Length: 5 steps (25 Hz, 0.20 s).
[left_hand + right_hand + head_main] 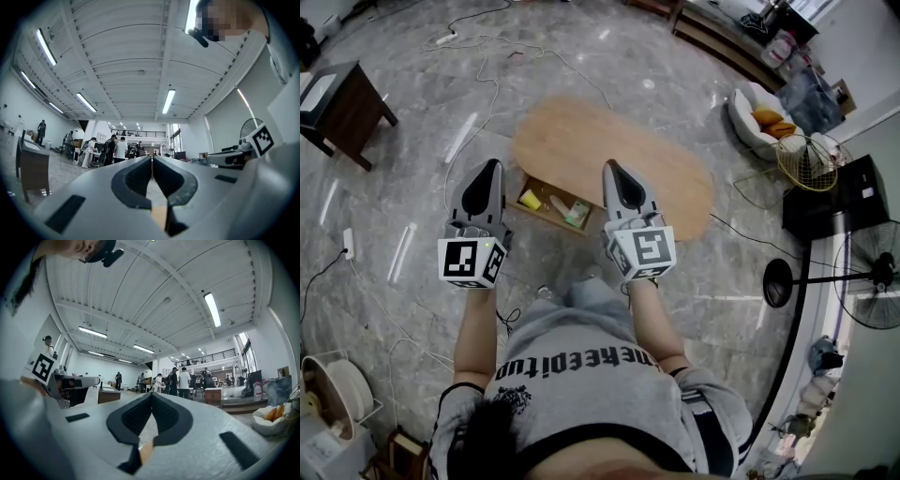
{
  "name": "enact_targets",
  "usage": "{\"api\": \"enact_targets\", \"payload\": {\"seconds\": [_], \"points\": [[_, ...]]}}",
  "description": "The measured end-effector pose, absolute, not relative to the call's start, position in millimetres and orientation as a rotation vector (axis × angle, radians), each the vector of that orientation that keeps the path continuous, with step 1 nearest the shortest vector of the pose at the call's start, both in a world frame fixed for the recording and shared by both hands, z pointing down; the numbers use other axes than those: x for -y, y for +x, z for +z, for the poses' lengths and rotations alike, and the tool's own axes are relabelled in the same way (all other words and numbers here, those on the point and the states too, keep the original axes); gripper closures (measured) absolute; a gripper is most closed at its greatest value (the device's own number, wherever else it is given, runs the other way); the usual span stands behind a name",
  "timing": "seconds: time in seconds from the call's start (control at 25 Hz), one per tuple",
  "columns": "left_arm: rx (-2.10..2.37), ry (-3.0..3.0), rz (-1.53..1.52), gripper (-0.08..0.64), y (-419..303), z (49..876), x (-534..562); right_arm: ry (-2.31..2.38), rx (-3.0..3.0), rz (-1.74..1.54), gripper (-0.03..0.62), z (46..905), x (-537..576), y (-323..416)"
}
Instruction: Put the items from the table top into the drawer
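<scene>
In the head view an oval wooden table (647, 155) stands on the grey floor, and I see nothing lying on its top. Its drawer (546, 221) is pulled out at the near left. Inside lie a yellow item (530, 199) and a small greenish box (577, 214). My left gripper (492, 167) is held above the floor just left of the drawer, shut and empty. My right gripper (609, 169) hovers over the table's near edge, beside the drawer, also shut and empty. Both gripper views look out level across the hall, with the left gripper (152, 158) and the right gripper (151, 394) each showing closed jaws.
A dark side table (342, 103) stands at the far left. Cables (487, 66) and a power strip (349, 244) lie on the floor. At the right are a white armchair (759, 117), a wire basket (806, 161), a black cabinet (839, 197) and a standing fan (872, 281). Several people (119, 149) stand far off.
</scene>
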<state>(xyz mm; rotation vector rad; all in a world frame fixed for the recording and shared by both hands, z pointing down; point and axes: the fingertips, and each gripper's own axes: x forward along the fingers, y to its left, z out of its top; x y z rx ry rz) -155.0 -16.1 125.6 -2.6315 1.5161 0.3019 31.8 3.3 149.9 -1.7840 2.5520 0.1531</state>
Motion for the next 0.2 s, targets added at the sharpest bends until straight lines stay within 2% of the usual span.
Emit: {"api": "enact_targets", "payload": {"seconds": [0.2], "points": [[-1.523,-2.631,0.306,0.548,-158.2,122.4,17.3,-1.781,-2.547,0.157,0.597,145.4,-2.7,27.8]]}}
